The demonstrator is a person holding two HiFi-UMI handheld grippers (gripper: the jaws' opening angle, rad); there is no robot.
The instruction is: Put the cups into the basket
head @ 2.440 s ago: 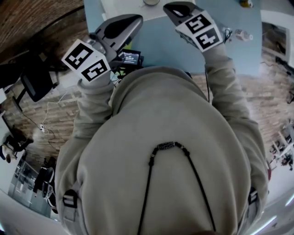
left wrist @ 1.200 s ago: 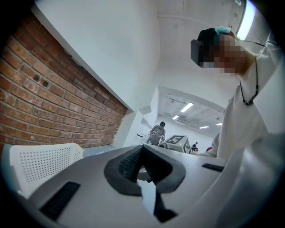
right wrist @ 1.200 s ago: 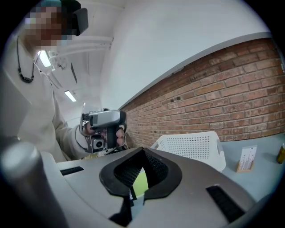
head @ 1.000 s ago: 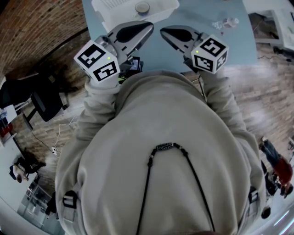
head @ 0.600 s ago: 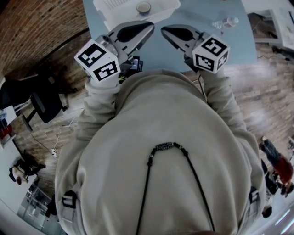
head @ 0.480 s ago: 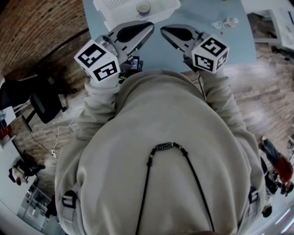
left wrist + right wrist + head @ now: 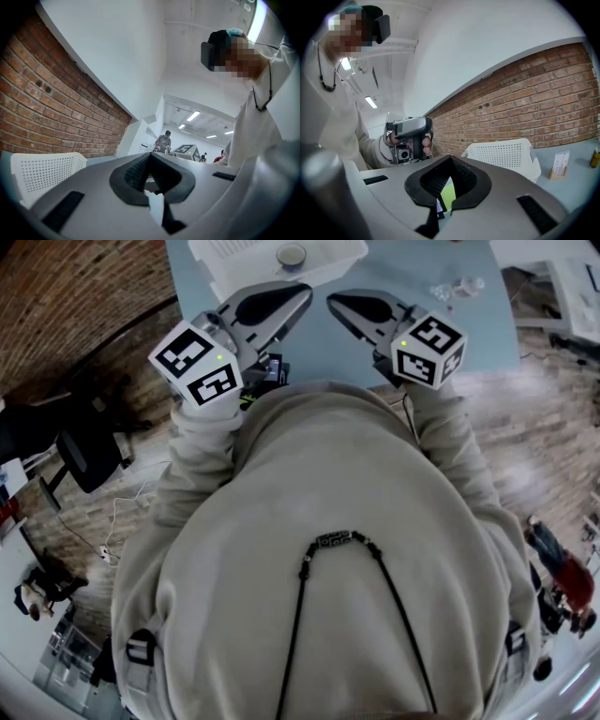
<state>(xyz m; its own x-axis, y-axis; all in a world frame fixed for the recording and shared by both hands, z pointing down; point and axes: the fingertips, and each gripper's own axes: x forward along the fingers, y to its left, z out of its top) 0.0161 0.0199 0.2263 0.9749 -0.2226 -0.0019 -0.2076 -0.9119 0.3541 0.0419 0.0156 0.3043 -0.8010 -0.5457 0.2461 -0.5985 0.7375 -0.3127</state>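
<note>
I hold both grippers in front of my chest over a light blue table (image 7: 469,324), tips facing each other. My left gripper (image 7: 302,292) (image 7: 150,157) is shut with nothing between its jaws. The right gripper (image 7: 334,302) (image 7: 451,159) is shut too, also on nothing. A white perforated basket (image 7: 225,273) (image 7: 42,173) (image 7: 506,157) stands on the table beyond the tips. A round cup (image 7: 292,254) sits inside it. The right gripper view shows a hand holding the left gripper (image 7: 410,136). The left gripper view shows the right gripper's marker cube (image 7: 187,150).
A clear small bottle (image 7: 464,285) lies at the table's far right. A small screen device (image 7: 272,371) sits under the left gripper near the table's front edge. A card stand (image 7: 559,171) and a yellow can (image 7: 595,158) stand right of the basket. A black chair (image 7: 89,451) is at left.
Since the earliest frame the head view has shifted so the basket shows, and the grippers have turned tips toward each other. Over the last second they have hardly moved.
</note>
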